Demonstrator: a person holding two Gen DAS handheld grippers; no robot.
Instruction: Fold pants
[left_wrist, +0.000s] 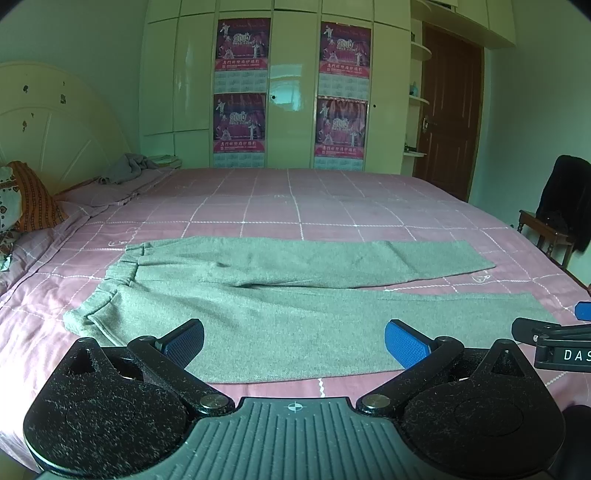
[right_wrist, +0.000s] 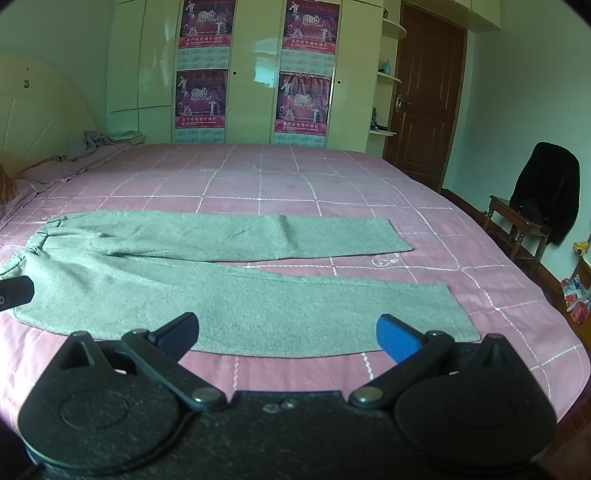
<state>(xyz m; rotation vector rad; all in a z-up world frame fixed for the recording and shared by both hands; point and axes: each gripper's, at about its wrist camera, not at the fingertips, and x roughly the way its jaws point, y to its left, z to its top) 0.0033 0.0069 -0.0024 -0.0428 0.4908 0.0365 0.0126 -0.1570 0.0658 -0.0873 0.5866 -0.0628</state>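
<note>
Grey pants (left_wrist: 280, 295) lie spread flat on the pink checked bedspread (left_wrist: 332, 206), straight ahead of both your grippers. Seen from your left gripper (left_wrist: 294, 341), the elastic waistband sits ahead and to the left, and the two legs run off to the right, parted in a narrow V with a strip of bedspread showing between them. The nearer leg's lower edge lies just beyond the fingertips, and the farther leg lies well beyond it.

Your left gripper has its fingers spread wide, blue pads (left_wrist: 406, 345) facing each other, with nothing between them. It hovers near the close edge of the nearer leg; whether it touches the cloth cannot be told.

From your right gripper (right_wrist: 288, 332), the pants (right_wrist: 236, 291) stretch ahead, with the two leg hems ahead and to the right and the waistband far off to the left. This gripper is also opened wide and holds nothing, its tips just short of the nearer leg's edge.

Beyond the bed stands a cream wardrobe (left_wrist: 288, 92) with red calendar posters (left_wrist: 242, 44) on its doors. To the right of it is a brown door (right_wrist: 424, 88), and further right a wooden chair (right_wrist: 517, 225) draped with a dark garment (right_wrist: 546, 184). To the far left is a pale headboard (left_wrist: 48, 122) with an orange patterned pillow (left_wrist: 37, 199) below it
</note>
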